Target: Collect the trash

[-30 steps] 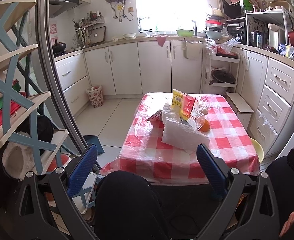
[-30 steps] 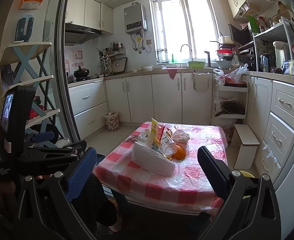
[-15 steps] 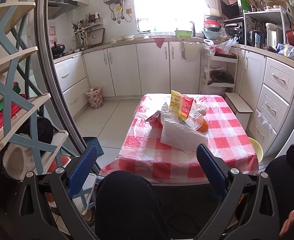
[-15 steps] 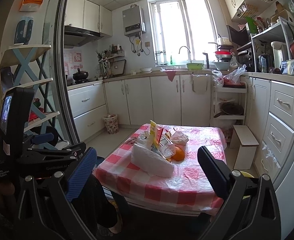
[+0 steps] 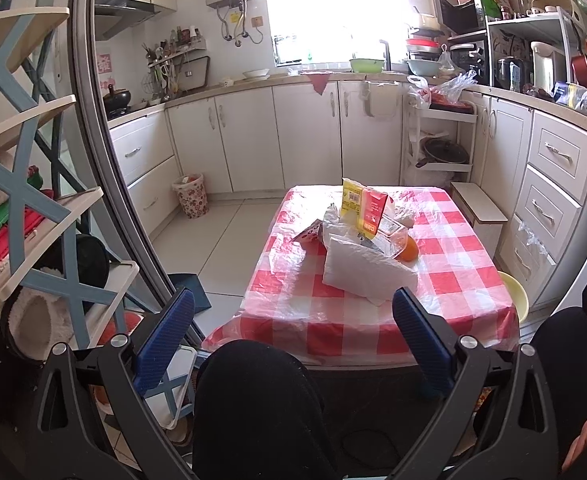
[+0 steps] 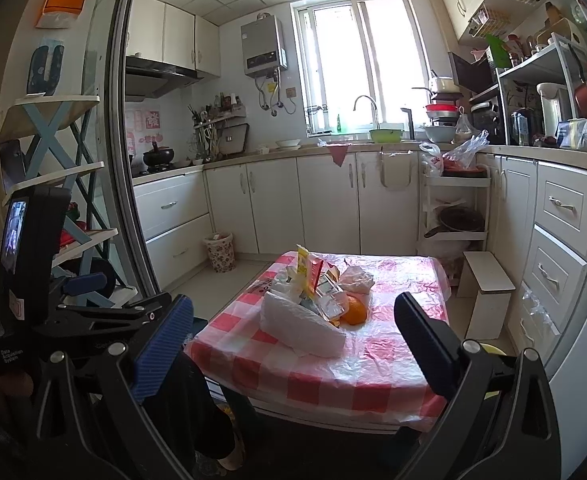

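A heap of trash sits on the table with the red-checked cloth (image 5: 373, 320) (image 6: 373, 380): a white plastic bag (image 5: 365, 272) (image 6: 301, 328), a yellow-and-red carton (image 5: 363, 208) (image 6: 309, 270), clear wrappers, crumpled paper (image 6: 357, 280) and an orange (image 5: 409, 253) (image 6: 353, 311). A flowered waste bin (image 5: 191, 196) (image 6: 219, 251) stands on the floor by the far-left cabinets. My left gripper (image 5: 289, 312) is open and empty, short of the table's near edge. My right gripper (image 6: 293, 316) is open and empty, near the table's front.
A shelf rack (image 5: 33, 220) and a sliding door frame (image 5: 105, 160) stand on the left. White cabinets and drawers (image 5: 553, 184) line the back and right. A small wooden stool (image 6: 487, 292) is right of the table. A dark knee (image 5: 253, 392) is below the left gripper.
Both views have shifted slightly; the table and trash sit a little farther off in the frames. Both grippers stay open and empty.
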{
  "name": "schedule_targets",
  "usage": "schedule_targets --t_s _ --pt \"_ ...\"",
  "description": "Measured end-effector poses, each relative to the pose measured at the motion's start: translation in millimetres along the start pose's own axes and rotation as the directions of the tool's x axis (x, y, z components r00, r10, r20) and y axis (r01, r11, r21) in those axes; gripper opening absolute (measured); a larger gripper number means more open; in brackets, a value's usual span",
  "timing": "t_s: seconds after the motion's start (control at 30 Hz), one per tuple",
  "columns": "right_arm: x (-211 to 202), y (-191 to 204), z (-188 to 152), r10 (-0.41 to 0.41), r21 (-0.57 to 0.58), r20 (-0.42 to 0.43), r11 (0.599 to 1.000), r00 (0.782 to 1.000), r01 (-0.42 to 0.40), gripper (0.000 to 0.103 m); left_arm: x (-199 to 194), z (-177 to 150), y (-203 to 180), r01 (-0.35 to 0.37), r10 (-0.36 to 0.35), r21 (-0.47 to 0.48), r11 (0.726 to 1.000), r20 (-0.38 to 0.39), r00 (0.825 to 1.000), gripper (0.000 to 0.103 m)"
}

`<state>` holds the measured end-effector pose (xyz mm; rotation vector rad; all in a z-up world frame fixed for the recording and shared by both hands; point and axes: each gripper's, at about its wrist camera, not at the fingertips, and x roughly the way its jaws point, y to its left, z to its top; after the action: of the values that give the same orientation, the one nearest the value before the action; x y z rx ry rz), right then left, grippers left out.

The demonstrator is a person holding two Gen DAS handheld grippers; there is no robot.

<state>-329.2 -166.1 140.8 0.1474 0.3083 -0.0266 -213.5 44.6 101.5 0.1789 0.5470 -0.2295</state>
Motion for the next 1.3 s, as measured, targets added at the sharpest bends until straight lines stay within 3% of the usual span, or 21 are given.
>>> schedule_targets --t_s 0.37,0.63,0.87,1.1,1.3 --pt "7 -5 3 -0.004 -0.003 -0.001 1.000 1.000 0.004 0.096 11 -3 0 0.018 -0.018 0.001 1.000 -0.021 1.000 0.095" --pt "50 -25 4 0.008 -0.004 -0.029 1.000 1.000 -0.008 0.096 61 2 -4 0.034 -0.037 -0.027 0.999 -0.095 0.995 0.095" --pt "123 -49 5 0.068 0.018 -0.125 0.998 0.990 -0.066 0.096 120 14 -11 0.042 -0.050 -0.053 0.998 -0.148 0.988 0.095" --pt "231 -67 15 0.110 0.018 -0.229 0.994 0.967 -0.109 0.096 162 16 -6 0.012 -0.029 -0.090 0.996 -0.188 0.982 0.095" --pt "308 -58 21 0.125 -0.011 -0.297 0.991 0.947 -0.134 0.096 185 5 -1 0.011 -0.037 -0.112 0.994 -0.232 0.972 0.095"
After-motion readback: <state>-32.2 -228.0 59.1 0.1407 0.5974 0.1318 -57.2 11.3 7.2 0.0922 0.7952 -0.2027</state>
